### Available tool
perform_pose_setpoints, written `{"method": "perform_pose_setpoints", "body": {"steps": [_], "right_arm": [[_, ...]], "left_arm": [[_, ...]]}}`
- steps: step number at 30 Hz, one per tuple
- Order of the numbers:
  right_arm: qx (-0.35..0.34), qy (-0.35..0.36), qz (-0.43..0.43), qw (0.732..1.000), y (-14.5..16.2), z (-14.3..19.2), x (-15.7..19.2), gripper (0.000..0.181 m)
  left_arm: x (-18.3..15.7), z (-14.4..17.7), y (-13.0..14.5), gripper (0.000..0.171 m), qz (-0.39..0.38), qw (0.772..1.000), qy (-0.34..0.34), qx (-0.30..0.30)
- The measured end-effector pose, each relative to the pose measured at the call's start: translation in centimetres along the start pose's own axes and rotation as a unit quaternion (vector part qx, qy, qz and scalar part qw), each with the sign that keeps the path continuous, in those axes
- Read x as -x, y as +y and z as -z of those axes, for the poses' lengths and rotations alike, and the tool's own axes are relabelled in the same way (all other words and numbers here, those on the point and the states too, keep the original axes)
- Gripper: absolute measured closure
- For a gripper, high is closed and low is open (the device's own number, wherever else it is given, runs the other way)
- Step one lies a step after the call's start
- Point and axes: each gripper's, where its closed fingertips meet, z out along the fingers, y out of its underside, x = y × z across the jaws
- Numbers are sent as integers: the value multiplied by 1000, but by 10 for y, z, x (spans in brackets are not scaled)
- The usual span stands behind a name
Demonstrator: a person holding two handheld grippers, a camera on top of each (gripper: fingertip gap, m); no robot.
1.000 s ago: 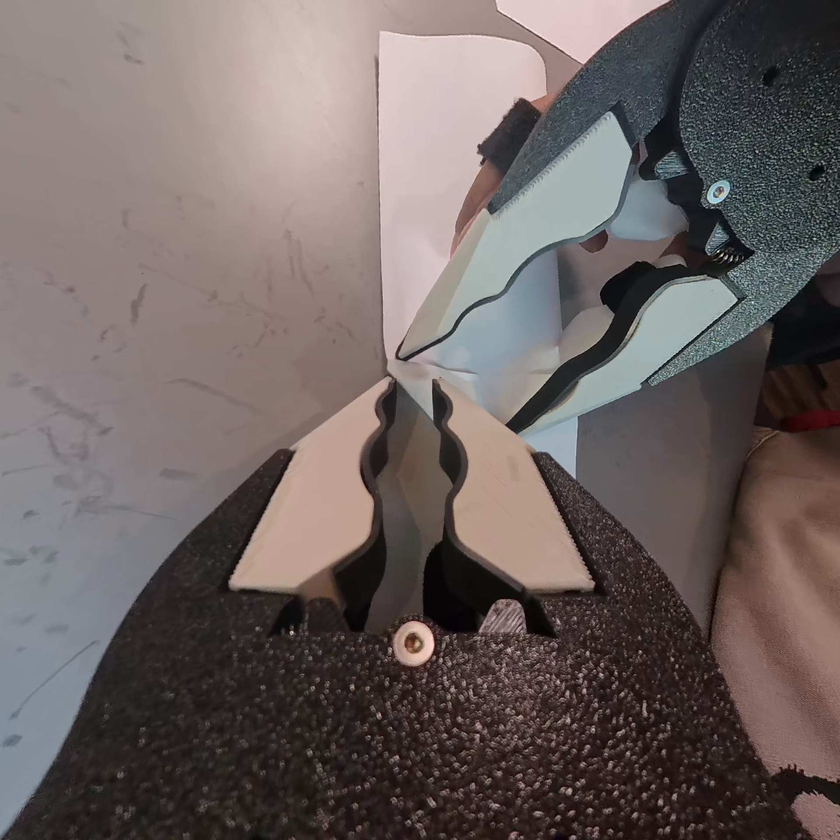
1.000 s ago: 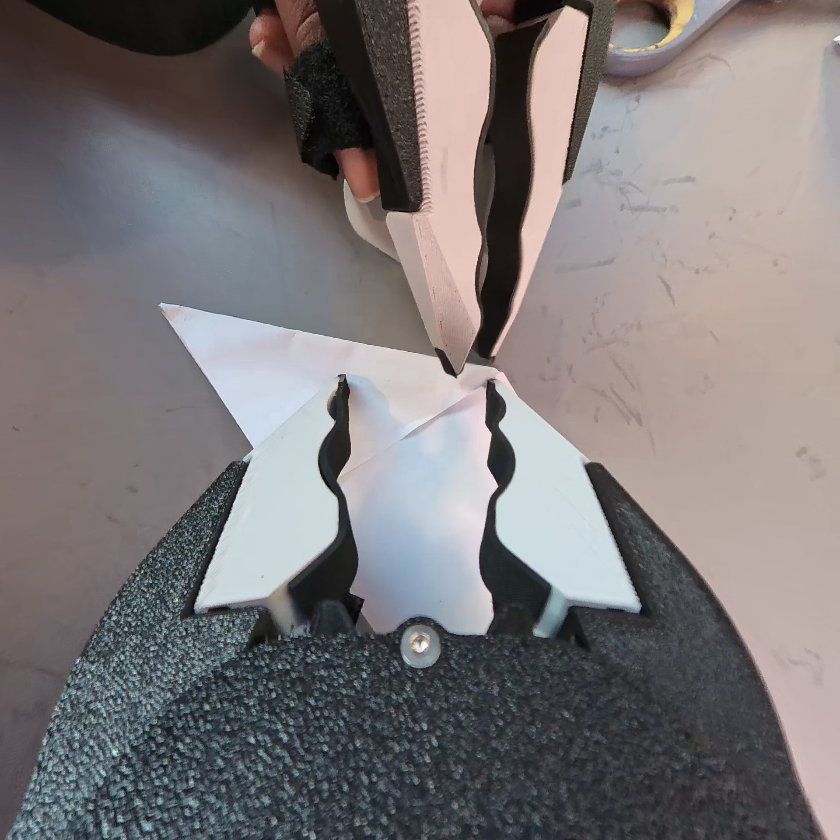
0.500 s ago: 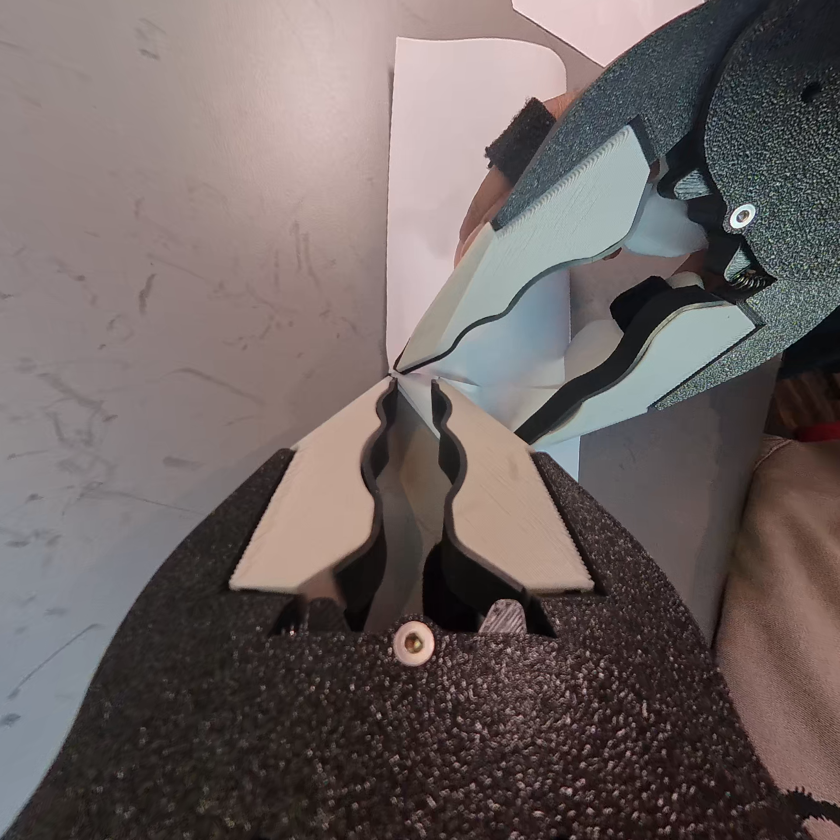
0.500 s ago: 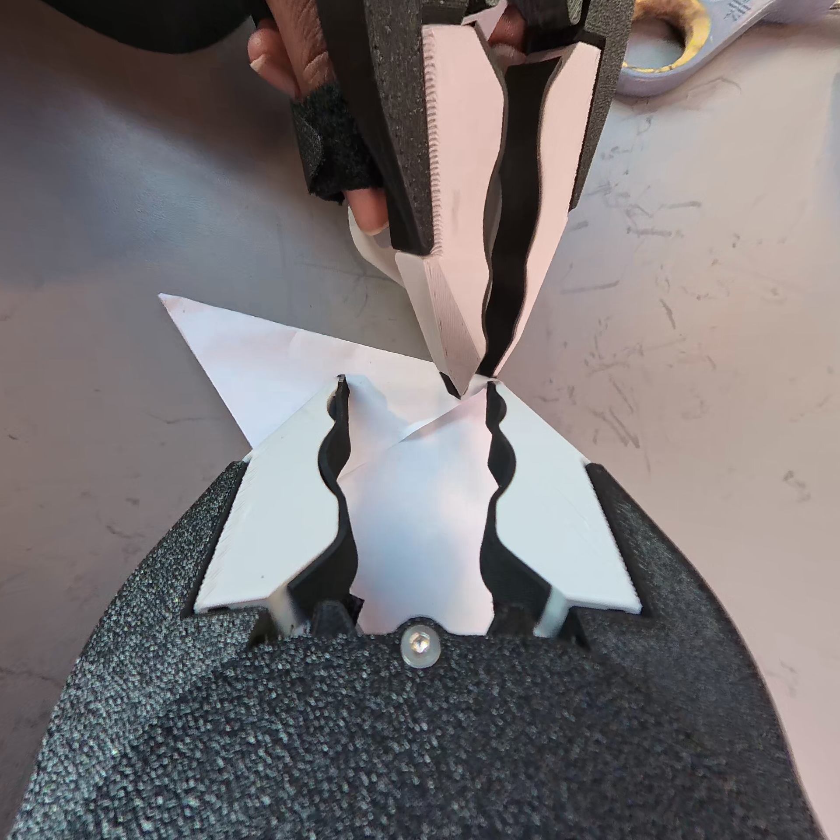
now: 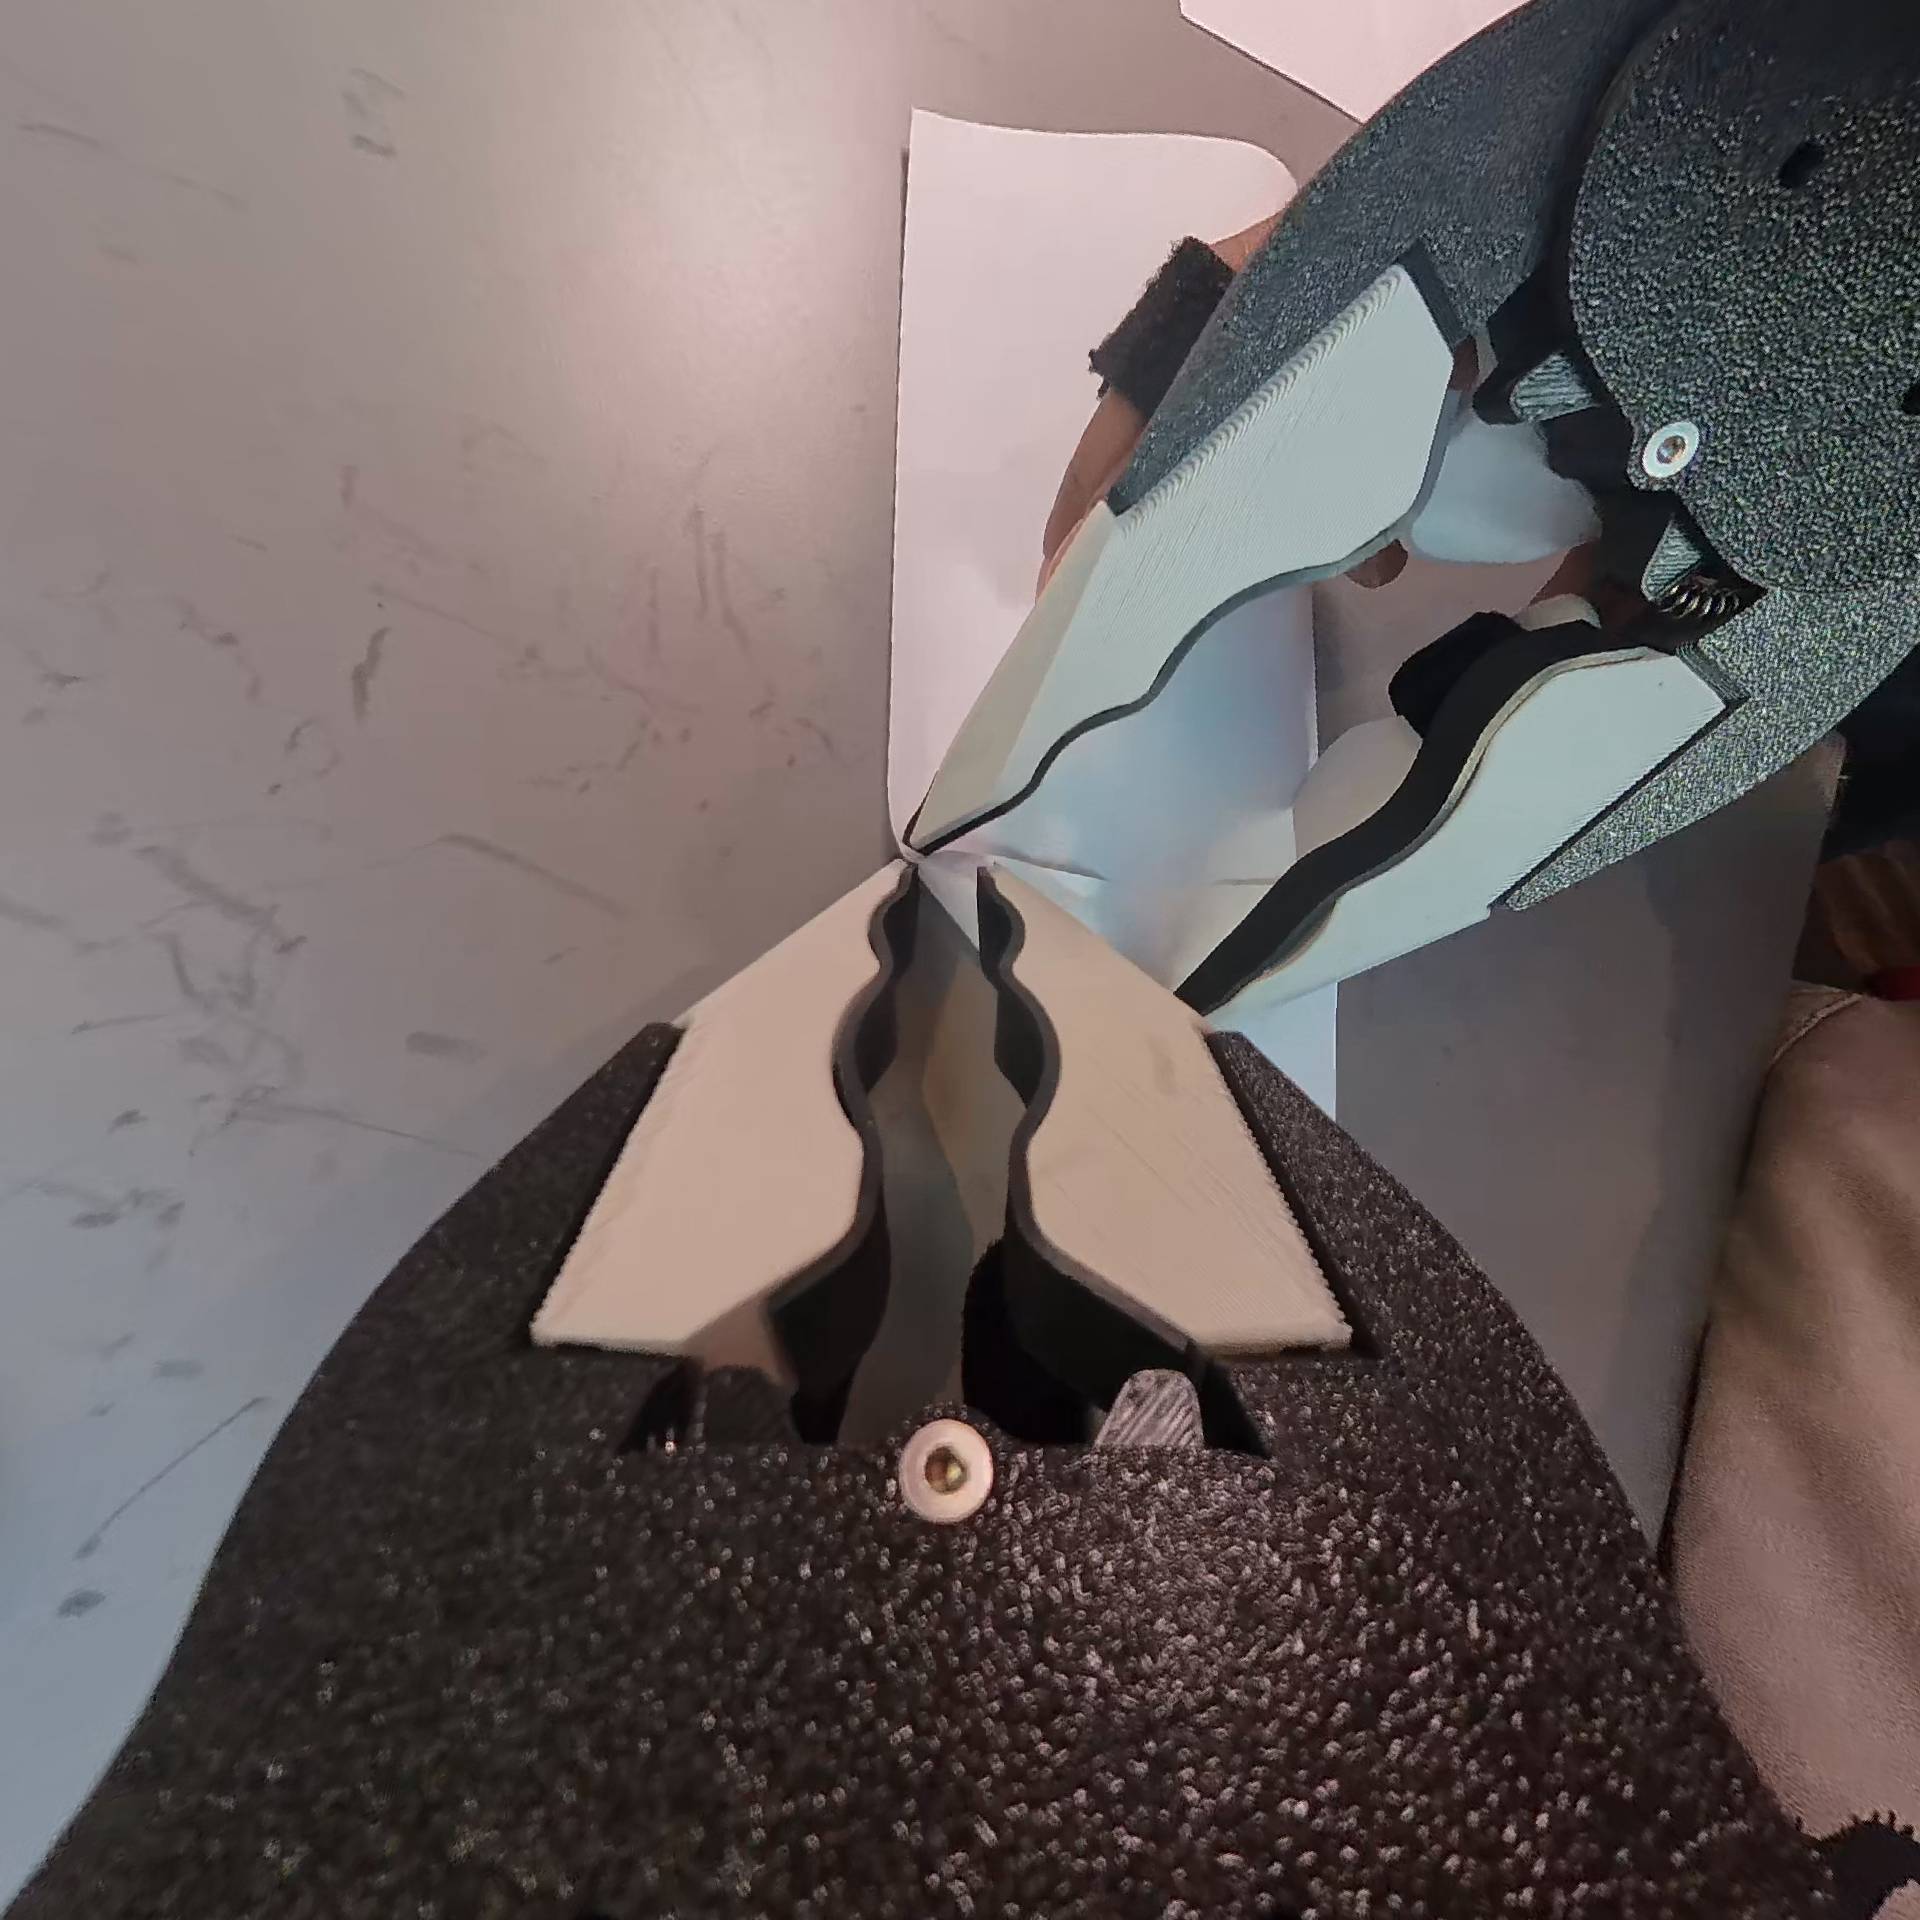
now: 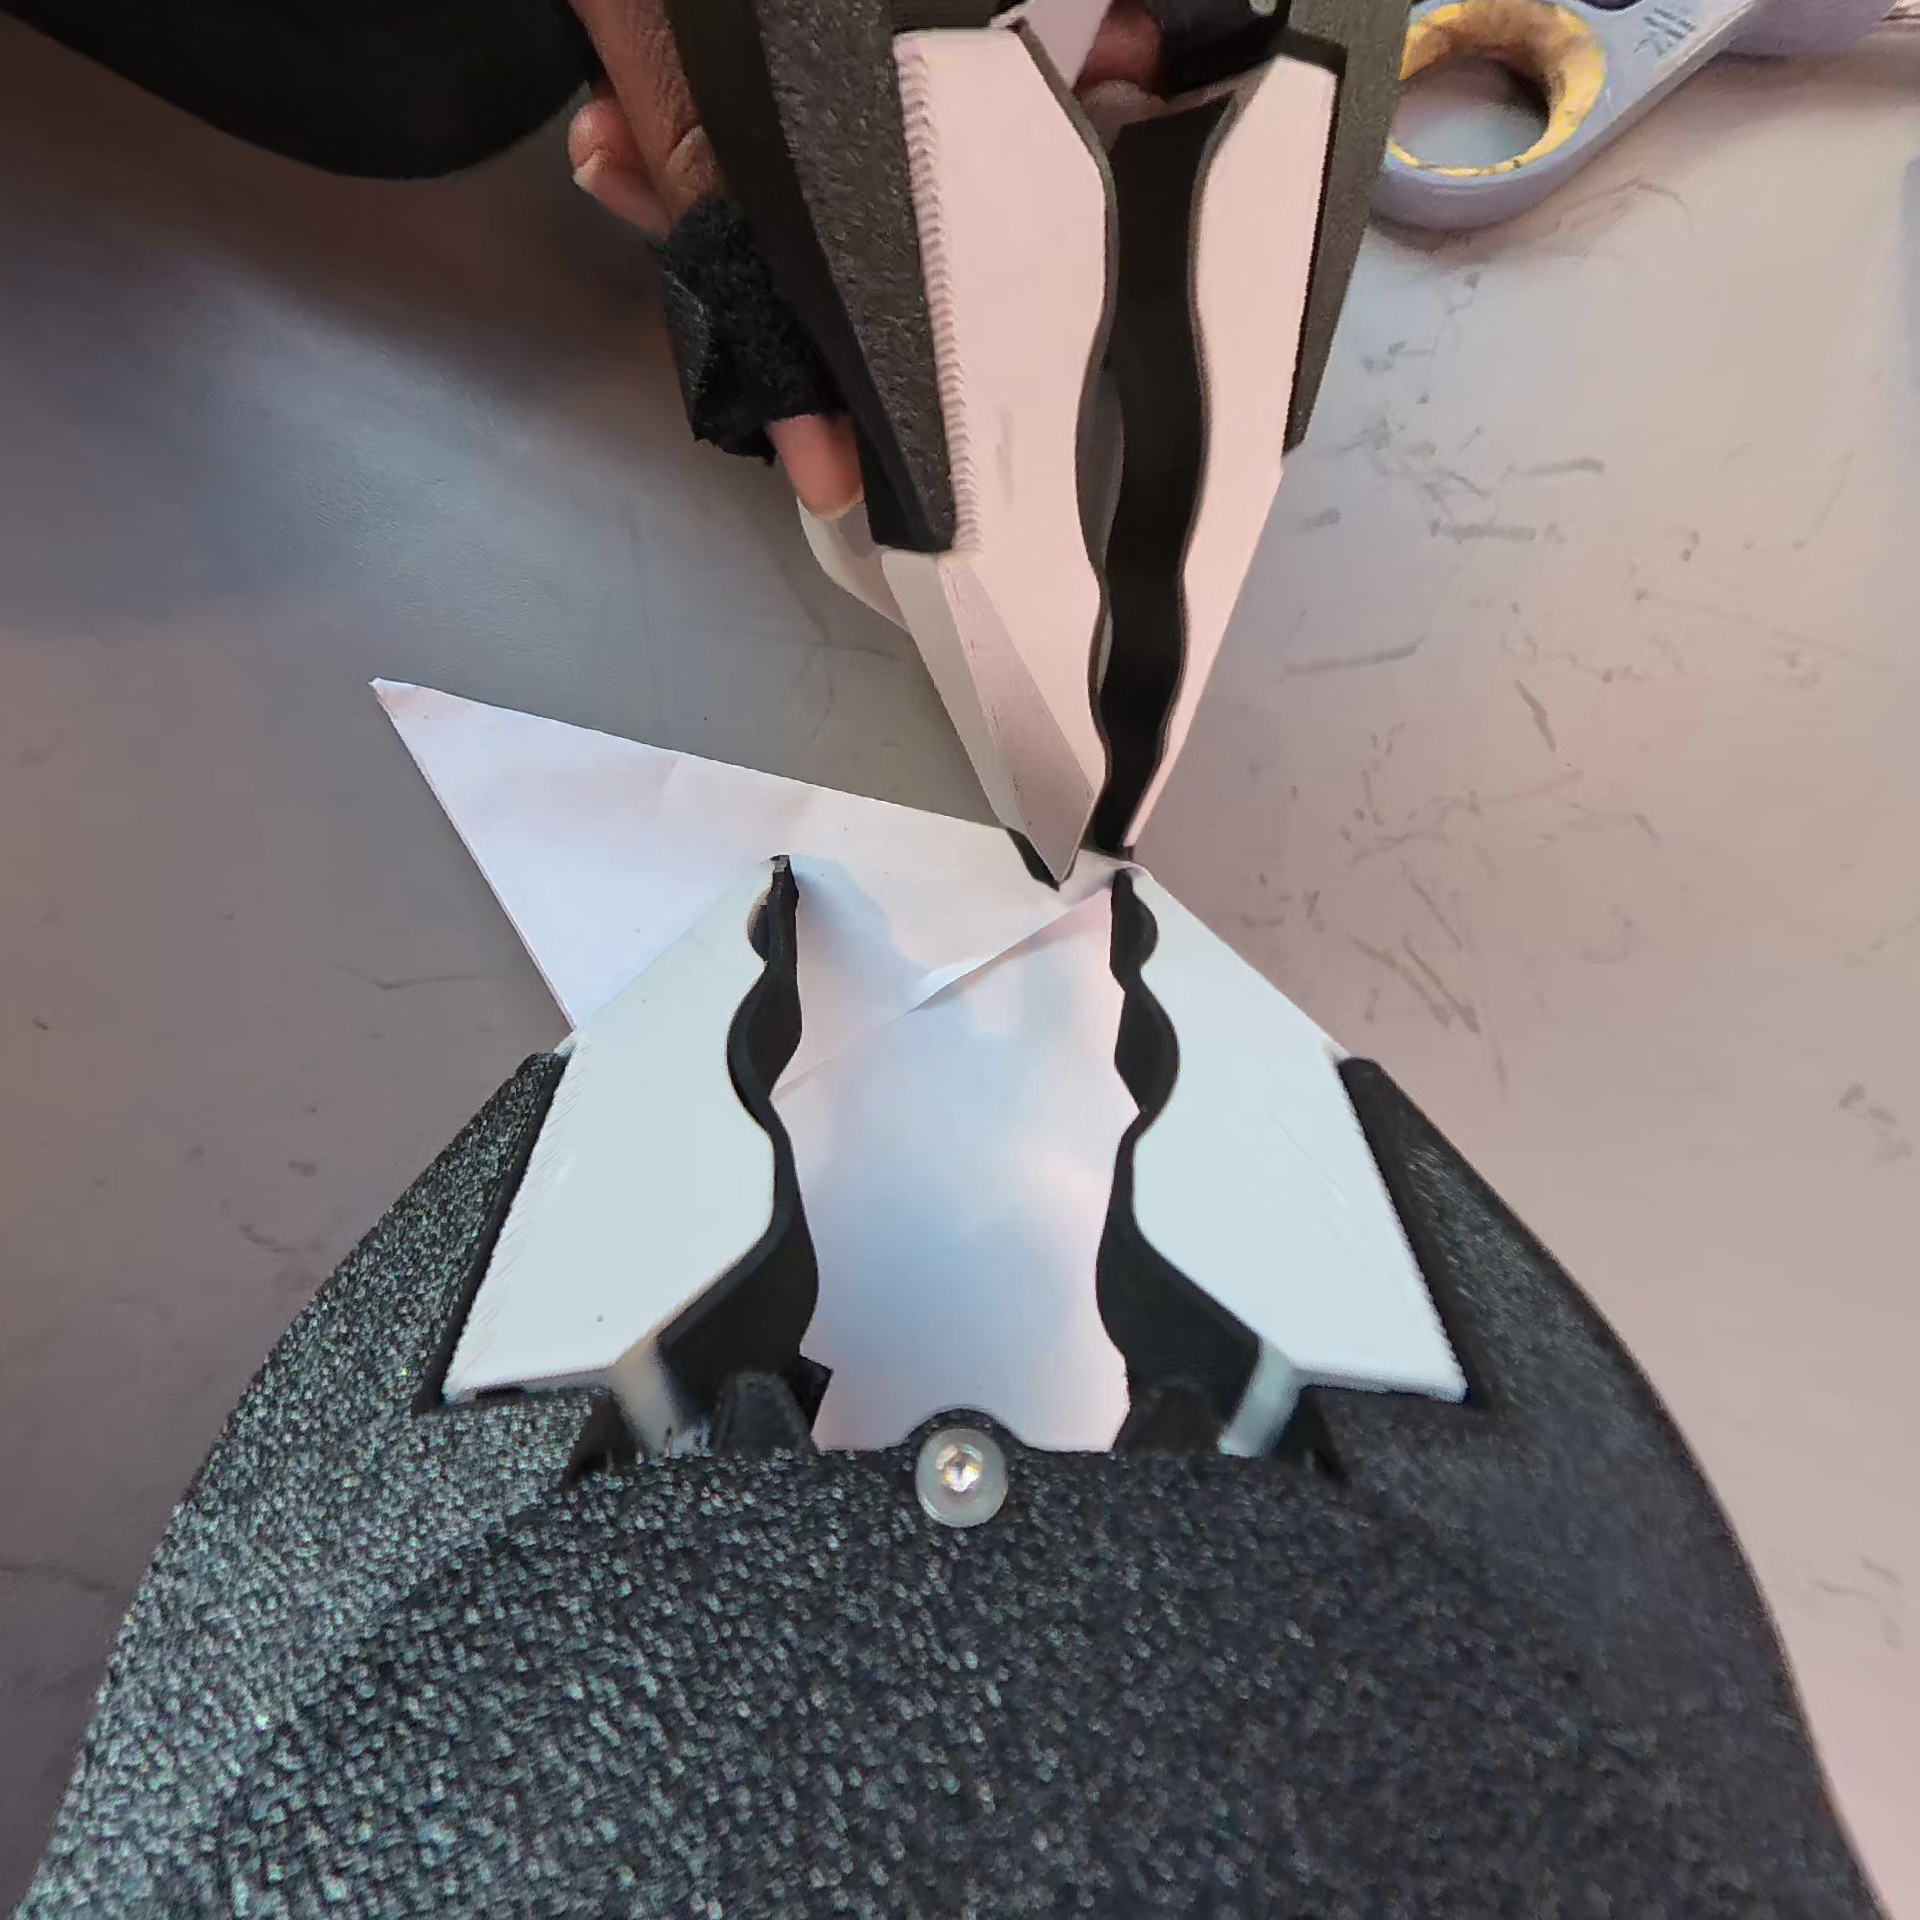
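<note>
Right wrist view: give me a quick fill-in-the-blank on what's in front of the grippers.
1. The folded paper is ___ in colour.
2. The right gripper has its jaws wide ___ above the paper, while the left gripper pinches its lifted flap.
3. The paper lies on a scratched grey ___.
4. The ringed handle at the top edge belongs to a pair of ___.

Missing words: white; open; table; scissors.
</note>
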Motion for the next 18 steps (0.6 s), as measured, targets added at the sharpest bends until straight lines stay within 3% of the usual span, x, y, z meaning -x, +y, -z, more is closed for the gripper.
{"method": "perform_pose_setpoints", "body": {"steps": [12, 16, 18], "right_arm": [[-7, -1, -32, 999, -3, 4, -6, 120], [-37, 14, -25, 999, -16, 13, -11, 151], [-13, 33, -22, 999, -12, 8, -18, 160]], "left_arm": [[7, 0, 4, 171, -59, 995, -74, 16], [7, 0, 4, 171, -65, 995, -80, 17], [7, 0, 4, 171, -65, 995, -79, 18]]}}
